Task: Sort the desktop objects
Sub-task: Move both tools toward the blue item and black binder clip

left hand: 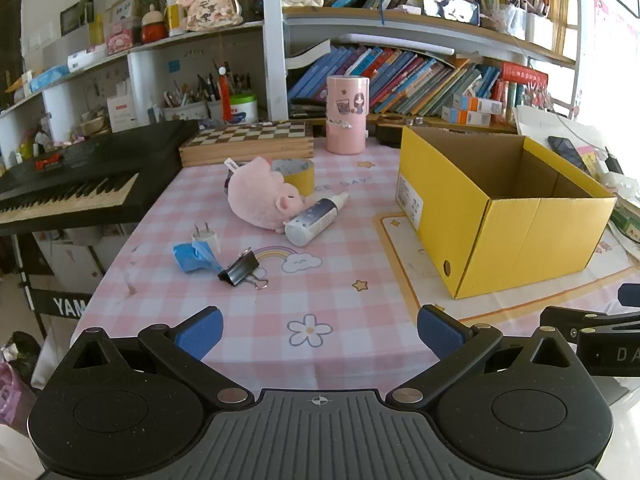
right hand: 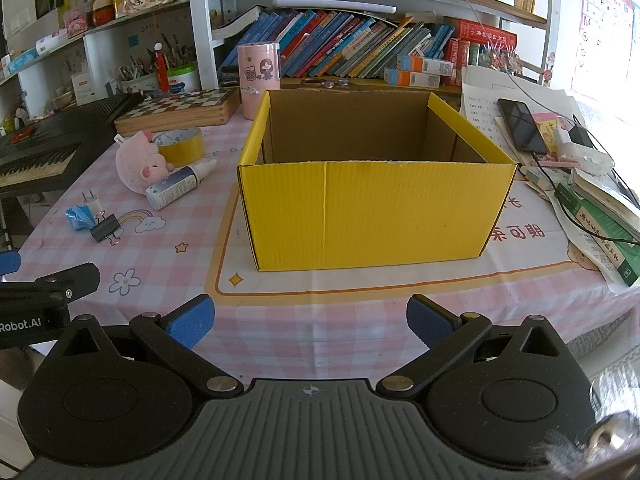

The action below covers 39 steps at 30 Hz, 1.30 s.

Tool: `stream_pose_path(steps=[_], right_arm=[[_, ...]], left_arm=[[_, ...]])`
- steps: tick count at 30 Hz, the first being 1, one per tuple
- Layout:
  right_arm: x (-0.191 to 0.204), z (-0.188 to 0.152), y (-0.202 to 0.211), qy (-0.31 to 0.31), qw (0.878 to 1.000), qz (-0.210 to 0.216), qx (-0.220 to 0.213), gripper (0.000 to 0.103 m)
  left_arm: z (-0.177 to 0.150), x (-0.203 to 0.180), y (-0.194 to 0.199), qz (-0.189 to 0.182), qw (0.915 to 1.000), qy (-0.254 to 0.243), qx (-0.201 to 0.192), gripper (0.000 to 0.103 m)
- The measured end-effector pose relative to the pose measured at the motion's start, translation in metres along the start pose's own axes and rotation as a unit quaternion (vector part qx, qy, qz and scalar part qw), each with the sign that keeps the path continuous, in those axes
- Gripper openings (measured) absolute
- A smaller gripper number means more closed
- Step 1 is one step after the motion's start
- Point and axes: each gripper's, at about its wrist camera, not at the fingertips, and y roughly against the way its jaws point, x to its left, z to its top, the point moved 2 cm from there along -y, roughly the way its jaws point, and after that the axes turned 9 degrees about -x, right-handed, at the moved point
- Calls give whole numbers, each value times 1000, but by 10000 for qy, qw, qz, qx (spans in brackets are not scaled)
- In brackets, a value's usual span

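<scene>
One view only, phone (right hand: 524, 126) beside box (right hand: 376, 212)

Crowded bookshelves (right hand: 360, 52) behind checked tablecloth (left hand: 280, 304) — bright daylight right.

Open cloth up front, clutter to the left

Bare table (left hand: 320, 280) lies before both grippers; the yellow box (right hand: 376, 208) blocks the right, while the binder clip (left hand: 240, 270) and plush pig (left hand: 260, 200) crowd the left.

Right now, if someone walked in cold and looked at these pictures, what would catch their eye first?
The open yellow cardboard box dominates, sitting on the pink checked tablecloth straight ahead of the right gripper. Left of it lies a small cluster: a pink plush pig touching a spray bottle, with a black binder clip nearer the open left gripper.
</scene>
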Motion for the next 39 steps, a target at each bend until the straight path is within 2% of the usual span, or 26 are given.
stream_pose_path(steps=[29,39], right_arm=[[-4,2,-1,28,10000,28,5,103],[9,-5,1,73,10000,67,1,103]], left_arm=[[-4,3,2,79,10000,-19,51,103],[-5,5,3,102,9999,-12,70,103]])
